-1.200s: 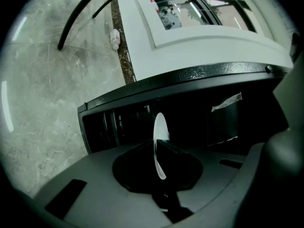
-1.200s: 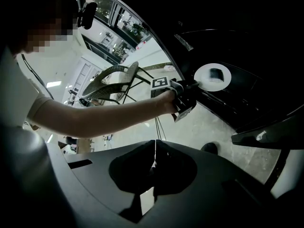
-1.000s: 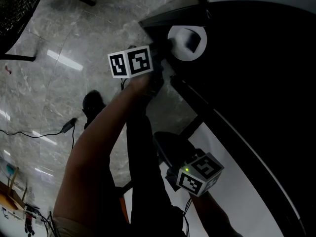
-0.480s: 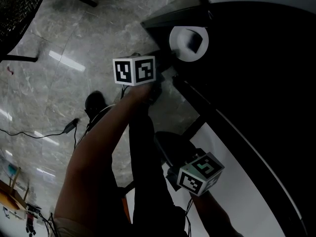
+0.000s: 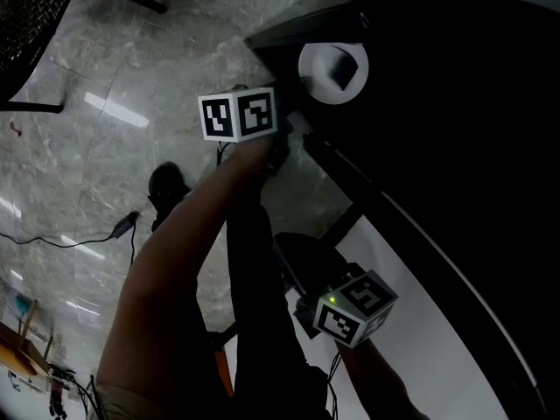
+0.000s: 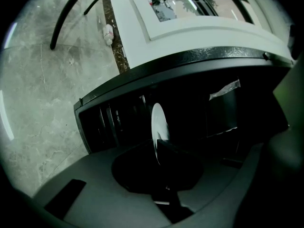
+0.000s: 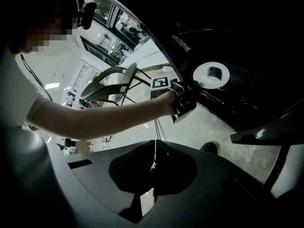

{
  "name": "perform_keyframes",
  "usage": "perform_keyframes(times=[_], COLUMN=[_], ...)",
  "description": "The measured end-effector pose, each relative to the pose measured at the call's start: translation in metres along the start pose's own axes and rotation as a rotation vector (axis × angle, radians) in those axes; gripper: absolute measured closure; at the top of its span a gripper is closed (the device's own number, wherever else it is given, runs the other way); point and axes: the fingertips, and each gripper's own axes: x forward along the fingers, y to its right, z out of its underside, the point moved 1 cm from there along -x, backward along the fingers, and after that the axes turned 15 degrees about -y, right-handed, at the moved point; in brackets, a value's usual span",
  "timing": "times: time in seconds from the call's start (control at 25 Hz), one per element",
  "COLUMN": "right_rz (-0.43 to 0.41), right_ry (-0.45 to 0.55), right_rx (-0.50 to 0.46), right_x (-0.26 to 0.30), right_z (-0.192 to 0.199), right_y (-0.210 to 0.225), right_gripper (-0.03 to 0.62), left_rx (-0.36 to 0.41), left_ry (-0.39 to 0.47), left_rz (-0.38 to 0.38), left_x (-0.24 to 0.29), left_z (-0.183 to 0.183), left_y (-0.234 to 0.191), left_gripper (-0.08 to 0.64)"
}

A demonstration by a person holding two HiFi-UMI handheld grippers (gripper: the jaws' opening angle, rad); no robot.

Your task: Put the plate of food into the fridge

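**Plate at the fridge mouth, left grip fresh on its rim**

Left gripper (image 6: 160, 148): the jaws have just been closing and now pinch the near rim of the plate (image 5: 319, 92), which shows edge-on between them. The gap is narrow, no wider than the rim is thick.

The plate is held about level, reaching into the dark opening of the fridge (image 5: 455, 147) just past its front edge. A dark piece of food (image 5: 343, 72) sits near the plate's middle. The inside is too dark to tell whether a shelf carries the plate or the grip alone does.

Right gripper (image 7: 153, 163): the jaws are together with nothing in them. It is held low, well apart from the plate.

Risks, as I judge them:
- The grip is on the thin rim only. If the bite is shallow, the far edge sags, and the food slides off or the plate drops to the stone floor (image 5: 105, 147).
- The shelf edge is hard to see. If the far rim strikes it, the plate could lever out of the jaws.
- Letting go before a shelf bears the whole plate would tip it back out over the front edge.
- The right gripper is too far away to steady anything.
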Motion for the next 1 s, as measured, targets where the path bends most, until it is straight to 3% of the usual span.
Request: perform_keyframes(times=[0.16,0.24,0.32,0.6,0.68,0.76,1.0], right_rz=[-0.003,-0.007,-0.013,-0.020,-0.018,-0.015,-0.004], right_ry=[0.003,0.005,0.005,0.015,0.016,0.022,0.015], right_rx=[0.008,0.014,0.013,0.013,0.016,0.022,0.034], right_x=[0.001,0.002,0.005,0.005,0.003,0.000,-0.003], right_z=[0.000,0.002,0.002,0.000,0.001,0.002,0.009], right_y=[-0.001,-0.003,-0.005,-0.008,-0.007,-0.003,0.004], right_gripper=[0.569,0.569,0.569,0.569,0.569,0.569,0.569], left_rx=[0.013,0.021,0.034,0.093,0.104,0.107,0.133], left_ry=[-0.002,-0.012,-0.035,-0.165,-0.169,-0.153,-0.149], left_rz=[-0.016,-0.034,-0.047,-0.034,-0.045,-0.070,-0.083], left_x=[-0.003,-0.008,-0.012,0.005,0.010,0.012,0.013], left_z=[-0.003,-0.002,0.002,0.030,0.031,0.025,0.012], left_y=[-0.002,-0.003,-0.005,0.007,0.009,0.007,0.006], left_gripper=[0.511,0.424,0.410,0.413,0.433,0.501,0.512])
